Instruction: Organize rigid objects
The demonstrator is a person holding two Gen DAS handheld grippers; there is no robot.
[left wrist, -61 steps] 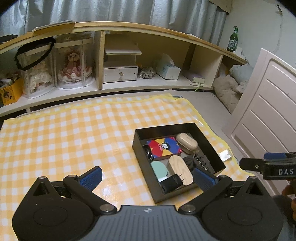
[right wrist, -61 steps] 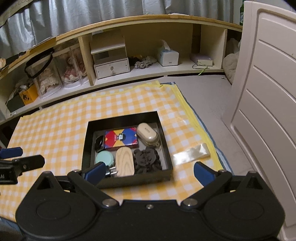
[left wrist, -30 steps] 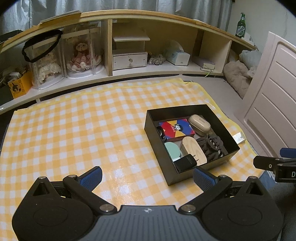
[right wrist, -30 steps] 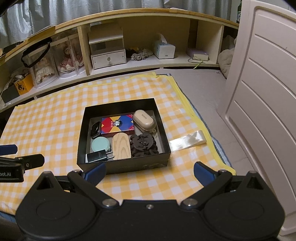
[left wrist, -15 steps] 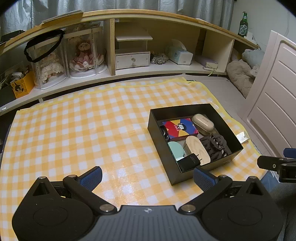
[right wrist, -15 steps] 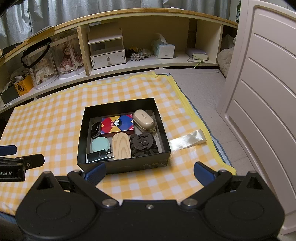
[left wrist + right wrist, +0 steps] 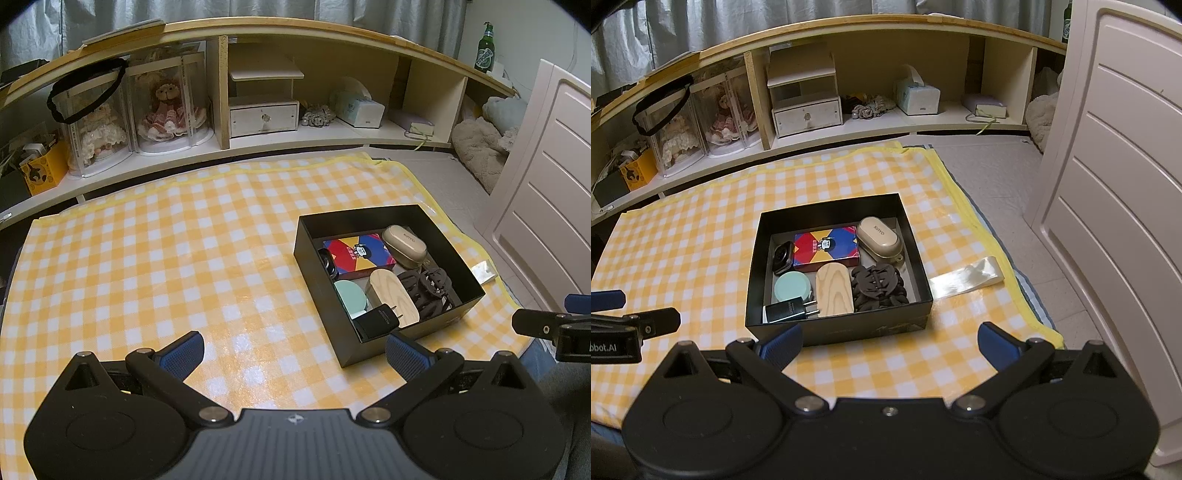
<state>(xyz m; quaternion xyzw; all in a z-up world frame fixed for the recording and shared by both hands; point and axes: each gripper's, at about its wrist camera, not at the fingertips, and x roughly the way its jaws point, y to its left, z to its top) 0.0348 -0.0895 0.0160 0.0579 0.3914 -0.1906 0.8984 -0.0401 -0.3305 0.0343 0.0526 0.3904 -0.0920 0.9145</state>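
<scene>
Far side, left to right: a low wooden shelf (image 7: 221, 92) runs along the wall, holding two clear doll cases (image 7: 133, 110), a small white drawer unit (image 7: 263, 117), a tissue box (image 7: 360, 107) and, on its top at the far right, a green bottle (image 7: 485, 53). A white panelled door (image 7: 1115, 192) stands at the right edge of the scene.

Middle: a yellow-and-white checked cloth (image 7: 147, 258) covers the floor. Its left and centre are bare; the black box (image 7: 834, 326) sits toward its right side, with a strip of clear film (image 7: 966, 278) lying on the cloth just beside the box's right wall.

Inside the box, left to right: far row, a smartwatch (image 7: 783, 256), a colourful card box (image 7: 827, 245), a beige earbud case (image 7: 879, 236); near row, a mint round tin (image 7: 792, 286) with a black plug adapter (image 7: 788, 311) in front of it, a wooden oval piece (image 7: 834, 290), and dark hair claws (image 7: 879, 288). The items lie close together, several touching.

Near side: the left gripper (image 7: 293, 352) hovers over bare cloth, jaws spread wide and empty; the box lies ahead and to its right, its near corner just beyond the right fingertip. The right gripper (image 7: 890, 343) is likewise wide apart and empty, the box directly ahead of its left finger, not between the tips. Nothing stands between either gripper and the box.
</scene>
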